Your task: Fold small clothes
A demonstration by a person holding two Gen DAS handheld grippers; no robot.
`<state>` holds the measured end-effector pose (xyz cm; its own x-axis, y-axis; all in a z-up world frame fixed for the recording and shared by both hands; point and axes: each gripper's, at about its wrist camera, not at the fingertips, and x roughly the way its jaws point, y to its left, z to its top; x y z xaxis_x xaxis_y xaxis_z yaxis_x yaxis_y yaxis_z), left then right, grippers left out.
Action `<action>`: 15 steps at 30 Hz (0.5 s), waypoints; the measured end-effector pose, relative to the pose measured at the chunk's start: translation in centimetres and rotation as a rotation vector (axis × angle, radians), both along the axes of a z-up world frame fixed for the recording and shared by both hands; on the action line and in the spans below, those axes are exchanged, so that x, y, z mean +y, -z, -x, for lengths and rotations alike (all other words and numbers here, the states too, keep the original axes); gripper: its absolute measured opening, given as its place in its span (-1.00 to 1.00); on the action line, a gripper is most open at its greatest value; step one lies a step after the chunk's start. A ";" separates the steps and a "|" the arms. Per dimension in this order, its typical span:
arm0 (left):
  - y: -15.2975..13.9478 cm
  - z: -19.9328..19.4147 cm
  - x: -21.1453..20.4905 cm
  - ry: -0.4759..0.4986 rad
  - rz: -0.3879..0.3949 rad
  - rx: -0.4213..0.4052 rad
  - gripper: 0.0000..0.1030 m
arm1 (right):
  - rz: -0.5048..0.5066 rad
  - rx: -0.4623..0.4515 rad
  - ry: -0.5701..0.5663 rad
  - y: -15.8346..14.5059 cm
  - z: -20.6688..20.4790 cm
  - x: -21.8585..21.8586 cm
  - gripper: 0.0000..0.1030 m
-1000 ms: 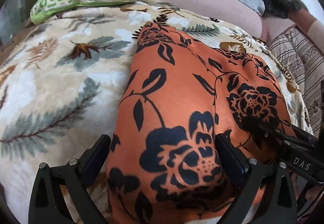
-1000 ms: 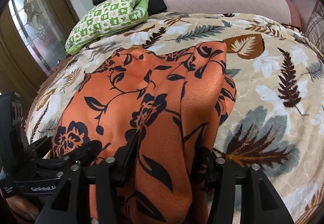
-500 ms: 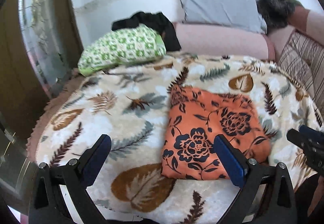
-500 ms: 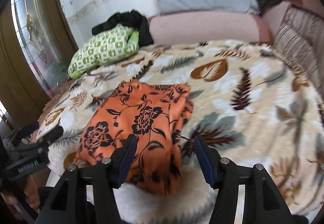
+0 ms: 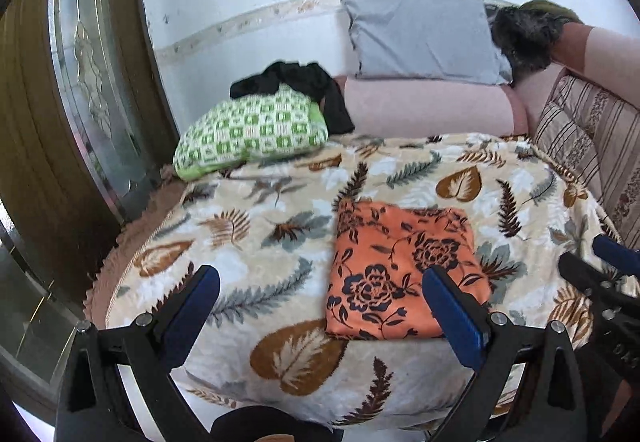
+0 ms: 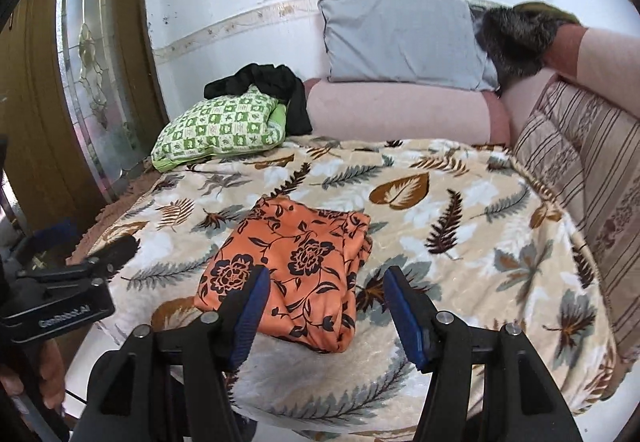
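An orange cloth with black flowers [image 5: 396, 270] [image 6: 292, 262] lies folded into a rough rectangle near the front edge of the bed. My left gripper [image 5: 320, 306] hangs above and in front of it, jaws wide apart, nothing between them. My right gripper [image 6: 326, 304] is likewise raised in front of the bed, its blue pads apart and empty; the cloth shows through the gap but lies well below. Each gripper also shows at the edge of the other's view: the right gripper [image 5: 596, 282], the left gripper [image 6: 68, 274].
A leaf-patterned blanket [image 5: 280, 226] [image 6: 460, 242] covers the bed. A green checked pillow [image 5: 252, 134] with a black garment [image 5: 296, 82] sits at the back left. Grey cushion [image 6: 400, 38], pink bolster [image 6: 396, 110], striped cushion [image 6: 592, 162] right. A wooden door [image 5: 60, 102] stands left.
Both grippers have let go of the orange cloth and drawn back and up from the bed. The cloth now lies folded on the blanket, small in both views.
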<state>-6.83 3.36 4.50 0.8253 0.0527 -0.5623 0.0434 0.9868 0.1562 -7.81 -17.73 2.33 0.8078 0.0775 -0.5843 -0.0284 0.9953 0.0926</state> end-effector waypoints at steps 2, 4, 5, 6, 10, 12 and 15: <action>-0.6 0.5 0.0 0.003 0.009 -0.013 0.96 | 0.004 -0.011 -0.007 -0.5 0.4 0.4 0.22; -1.1 0.8 0.1 0.003 0.012 -0.025 0.96 | 0.002 -0.016 -0.016 -0.7 0.6 0.7 0.22; -1.2 0.9 0.1 0.001 0.011 -0.027 0.96 | 0.005 -0.021 -0.022 -0.8 0.8 0.9 0.22; -1.3 0.9 0.2 0.000 0.008 -0.028 0.96 | 0.008 -0.023 -0.026 -0.9 0.8 1.0 0.22; -1.4 0.9 0.3 0.002 0.021 -0.030 0.96 | 0.014 -0.021 -0.028 -0.6 0.6 1.3 0.22; -1.4 0.9 0.3 0.001 0.024 -0.030 0.96 | 0.011 -0.018 -0.025 -0.4 0.5 1.2 0.22; -1.3 0.9 0.4 0.003 0.023 -0.029 0.96 | 0.008 -0.008 -0.024 -0.1 0.0 1.2 0.22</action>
